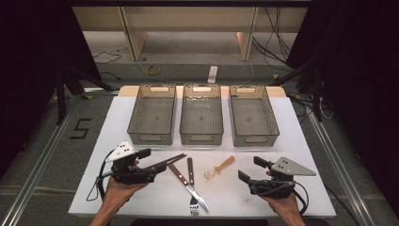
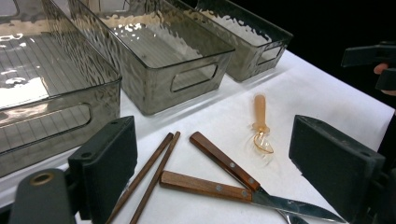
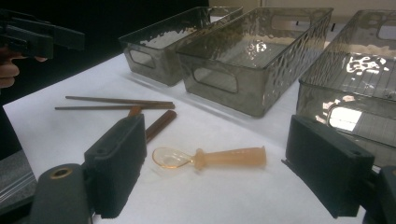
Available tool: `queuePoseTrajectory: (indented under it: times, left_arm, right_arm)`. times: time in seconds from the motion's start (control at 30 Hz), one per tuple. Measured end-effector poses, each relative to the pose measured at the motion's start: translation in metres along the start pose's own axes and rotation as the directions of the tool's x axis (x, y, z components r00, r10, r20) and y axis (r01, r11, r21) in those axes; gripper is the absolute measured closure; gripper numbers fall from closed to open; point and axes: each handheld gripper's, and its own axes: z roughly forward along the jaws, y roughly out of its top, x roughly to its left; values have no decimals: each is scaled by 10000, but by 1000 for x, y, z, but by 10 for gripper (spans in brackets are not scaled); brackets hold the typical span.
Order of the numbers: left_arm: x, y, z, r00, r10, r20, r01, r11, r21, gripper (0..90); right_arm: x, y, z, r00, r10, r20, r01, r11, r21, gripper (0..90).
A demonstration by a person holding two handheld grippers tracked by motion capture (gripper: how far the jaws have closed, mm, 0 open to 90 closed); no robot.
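From the high view, three grey bins sit side by side toward the far edge of the white worktop (image 1: pixel 291 141): left bin (image 1: pixel 153 120), middle bin (image 1: pixel 202 120), right bin (image 1: pixel 252 120), and their floors look bare. Along the near edge lies the cutlery: chopsticks (image 1: pixel 170 161), a wooden-handled knife (image 1: pixel 186 181) and fork (image 1: pixel 191 183) crossing each other, and a translucent orange spoon (image 1: pixel 220 168) to their right. The left tongs (image 1: pixel 149 160) hover near the near left corner, just beside the chopsticks; the right tongs (image 1: pixel 250 169) hang near the near right corner, a little apart from the spoon.

Up close, the left gripper view gives what the high view blurs: its jaws stand wide apart with nothing between them, the chopsticks (image 2: pixel 149 175) run down beside the left jaw, and rivets show on the knife handle (image 2: pixel 205 186) and on the fork handle (image 2: pixel 224 161) crossing it. The spoon (image 2: pixel 260 126) lies further off, bowl towards the camera.

The right gripper view frames the spoon (image 3: pixel 210 157) squarely between its own wide-open, empty jaws, bowl pointing left, flat on the worktop. Beyond it lie the chopsticks (image 3: pixel 114 103), with the left tongs (image 3: pixel 42 37) at the upper left edge
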Motion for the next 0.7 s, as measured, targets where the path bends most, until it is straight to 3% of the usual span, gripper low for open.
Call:
queuePoseTrajectory:
  times: [0.13, 0.23, 0.37, 0.7]
  left_arm:
    - [1, 3, 1, 10000, -4, -25, 5, 9999, 172, 146]
    - [2, 8, -1, 9997, -108, 219, 101, 9995, 305, 146]
    - [6, 15, 0, 10000, 70, 32, -72, 9968, 791, 146]
    - [16, 31, 8, 9982, 546, -259, -481, 9771, 2073, 152]
  right_arm:
    - [0, 0, 0, 10000, 20, 9, -20, 10000, -2, 212]
    - [-1, 0, -1, 10000, 63, 5, -63, 10000, -39, 213]
    - [-1, 1, 0, 10000, 67, -16, -67, 10000, -13, 215]
    - [-2, 1, -1, 9999, 108, -86, -109, 9999, -12, 216]
